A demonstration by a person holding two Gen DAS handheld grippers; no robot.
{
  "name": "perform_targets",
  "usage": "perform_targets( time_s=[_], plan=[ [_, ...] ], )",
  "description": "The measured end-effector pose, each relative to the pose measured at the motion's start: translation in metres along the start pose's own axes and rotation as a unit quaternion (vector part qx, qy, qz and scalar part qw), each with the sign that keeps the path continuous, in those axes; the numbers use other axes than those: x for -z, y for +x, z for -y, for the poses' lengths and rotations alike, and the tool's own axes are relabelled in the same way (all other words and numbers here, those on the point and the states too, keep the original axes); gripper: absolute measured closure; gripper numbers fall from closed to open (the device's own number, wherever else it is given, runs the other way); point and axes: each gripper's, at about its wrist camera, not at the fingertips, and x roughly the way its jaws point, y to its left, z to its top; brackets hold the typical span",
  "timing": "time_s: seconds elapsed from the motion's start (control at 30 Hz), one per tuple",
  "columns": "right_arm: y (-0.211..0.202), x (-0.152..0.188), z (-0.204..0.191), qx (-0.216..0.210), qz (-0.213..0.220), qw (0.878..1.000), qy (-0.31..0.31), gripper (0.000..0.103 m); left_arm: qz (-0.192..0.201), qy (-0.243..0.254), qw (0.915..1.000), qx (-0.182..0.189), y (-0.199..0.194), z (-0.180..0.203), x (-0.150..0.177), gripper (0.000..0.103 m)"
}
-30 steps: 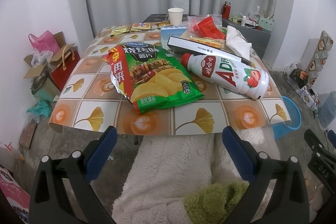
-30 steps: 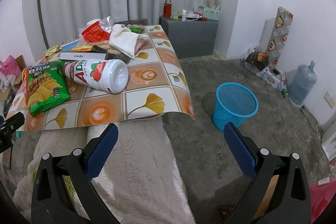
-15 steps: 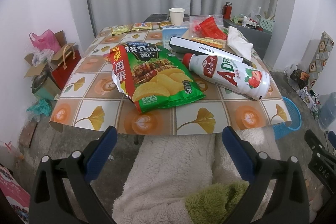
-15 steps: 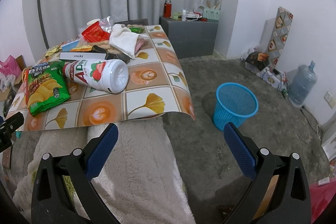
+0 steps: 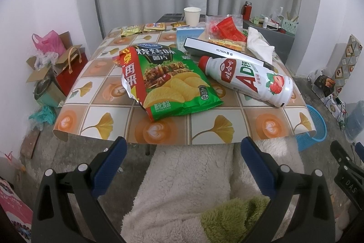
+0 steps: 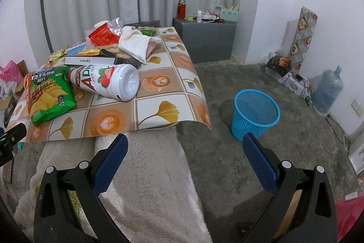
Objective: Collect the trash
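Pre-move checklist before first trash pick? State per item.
1. Left claw open, nothing held: ok.
2. Right claw open, nothing held: ok.
3. Chip bag lies flat near the table's front edge, nothing on top: ok.
4. White bottle lies on its side beside the chip bag, its neck end against the long box; could roll: not ok.
5. Blue basket upright on the floor right of the table, mouth unobstructed: ok.
6. Whether bag and bottle are empty: cannot tell.
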Motion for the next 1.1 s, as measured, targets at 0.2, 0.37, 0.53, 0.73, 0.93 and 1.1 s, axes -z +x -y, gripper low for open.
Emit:
perform_targets(
  time_s=[0.2,0.37,0.53,0.73,0.93,1.1],
  plan=[
    [0.0,0.0,-0.008,0.0,0.003,1.0,-0.008,0.007,0.001,0.0,1.0,0.002,0.0,-0.001,0.002,0.005],
    [0.0,0.001,-0.008,-0.004,0.0,1.0,-0.008,0.007,0.001,0.0,1.0,0.001,0.0,-0.002,0.002,0.005],
    [0.0,0.002,-0.007,-0.004,-0.001,1.0,-0.008,0.007,0.001,0.0,1.0,0.002,0.0,-0.002,0.002,0.005],
    [0.0,0.003,-0.006,-0.005,-0.001,1.0,-0.007,0.007,0.001,-0.001,1.0,0.002,0.0,-0.002,0.001,0.005],
    [0.002,0.0,-0.005,-0.009,0.004,1.0,-0.007,0.007,-0.004,-0.003,0.9999,0.009,0.002,-0.004,0.001,0.005],
    [0.004,-0.017,-0.003,-0.021,0.034,0.999,-0.011,0.007,0.02,-0.014,0.9981,0.057,0.006,-0.012,-0.01,0.005]
  ],
)
